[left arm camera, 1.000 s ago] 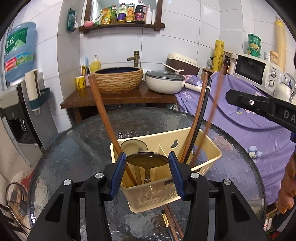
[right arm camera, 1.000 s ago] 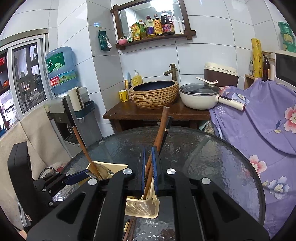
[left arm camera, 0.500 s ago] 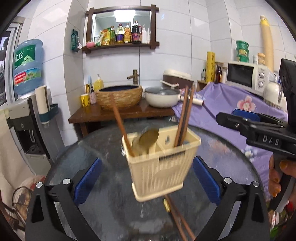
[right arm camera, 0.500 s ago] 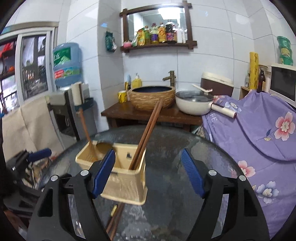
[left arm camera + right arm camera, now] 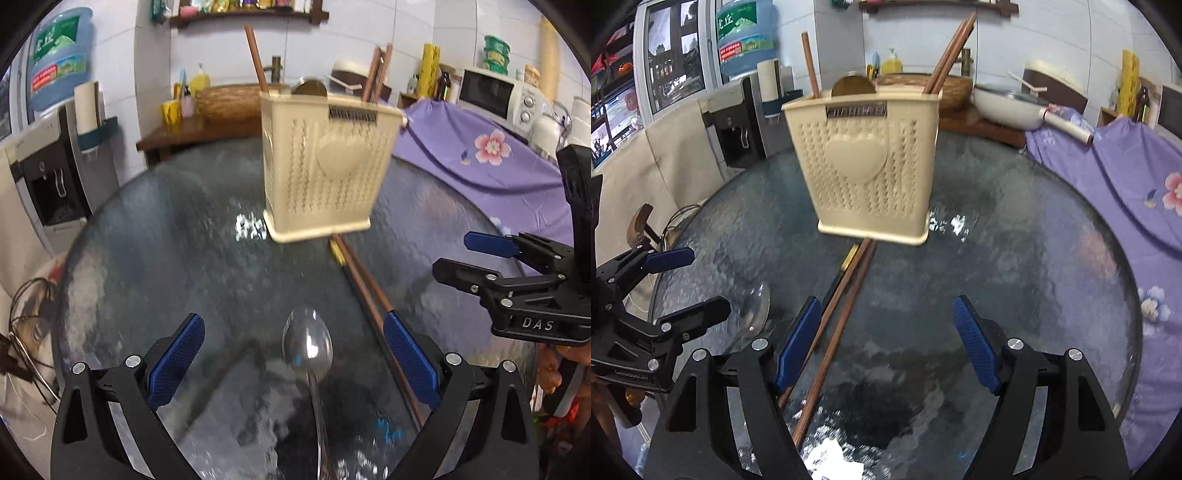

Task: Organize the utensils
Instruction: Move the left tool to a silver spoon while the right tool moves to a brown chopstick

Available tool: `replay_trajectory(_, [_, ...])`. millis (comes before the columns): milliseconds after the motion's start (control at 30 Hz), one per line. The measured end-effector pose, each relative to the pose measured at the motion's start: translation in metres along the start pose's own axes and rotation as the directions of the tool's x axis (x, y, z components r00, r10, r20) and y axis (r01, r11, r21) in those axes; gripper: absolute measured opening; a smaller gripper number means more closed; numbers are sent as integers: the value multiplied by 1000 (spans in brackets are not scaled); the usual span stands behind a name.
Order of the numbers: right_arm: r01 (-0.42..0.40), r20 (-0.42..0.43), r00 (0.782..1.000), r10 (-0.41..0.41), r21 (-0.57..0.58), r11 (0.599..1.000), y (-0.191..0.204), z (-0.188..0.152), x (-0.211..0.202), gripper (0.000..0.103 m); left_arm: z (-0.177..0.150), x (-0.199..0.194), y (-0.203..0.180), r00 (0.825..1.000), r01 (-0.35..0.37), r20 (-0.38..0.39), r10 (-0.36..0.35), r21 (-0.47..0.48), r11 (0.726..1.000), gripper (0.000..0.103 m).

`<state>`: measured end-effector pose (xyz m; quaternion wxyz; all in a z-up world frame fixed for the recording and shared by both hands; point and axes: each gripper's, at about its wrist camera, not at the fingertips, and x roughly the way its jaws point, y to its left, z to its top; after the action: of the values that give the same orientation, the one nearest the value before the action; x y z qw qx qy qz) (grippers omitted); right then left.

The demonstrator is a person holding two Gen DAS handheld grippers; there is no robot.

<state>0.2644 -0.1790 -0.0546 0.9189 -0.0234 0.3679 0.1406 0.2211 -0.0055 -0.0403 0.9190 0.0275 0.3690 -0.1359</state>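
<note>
Now you are bringing your left gripper [image 5: 291,354], jaws spread wide and holding nothing, down around the metal spoon [image 5: 308,350] lying on the glass table [image 5: 147,258]. Your right gripper [image 5: 886,343], also parted and empty, is lining up beside the loose chopsticks [image 5: 834,325], just in front of the cream utensil basket [image 5: 868,166].

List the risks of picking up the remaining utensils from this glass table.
1. The metal spoon lies flat on the slick glass table; the open left gripper straddling it may push it away rather than lift it.
2. The loose chopsticks lie under the right gripper's left finger, not between the fingers, so closing could miss or grab only one.
3. Their far tips reach the beige utensil holder; dragging could nudge it.
</note>
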Motion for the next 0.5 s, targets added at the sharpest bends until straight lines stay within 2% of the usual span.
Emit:
replay_trajectory(100, [-6, -28, 1000, 7, 18, 1000, 2, -14, 5, 74, -11, 6, -3, 999, -18, -36, 19, 24, 1000, 85])
replay_trajectory(200, [2, -50, 999, 0, 28, 1000, 4, -23, 9, 73, -18, 12, -2, 997, -2, -71, 3, 17, 1000, 79])
replay_trajectory(300, [3, -60, 998, -1, 36, 999, 4, -27, 10, 73, -23, 18, -2, 996, 3, -91, -2, 14, 1000, 79])
replay_trajectory(500, [8, -69, 998, -4, 53, 999, -1, -29, 11, 73, -28, 32, -6, 992, -3, -129, 6, 26, 1000, 67])
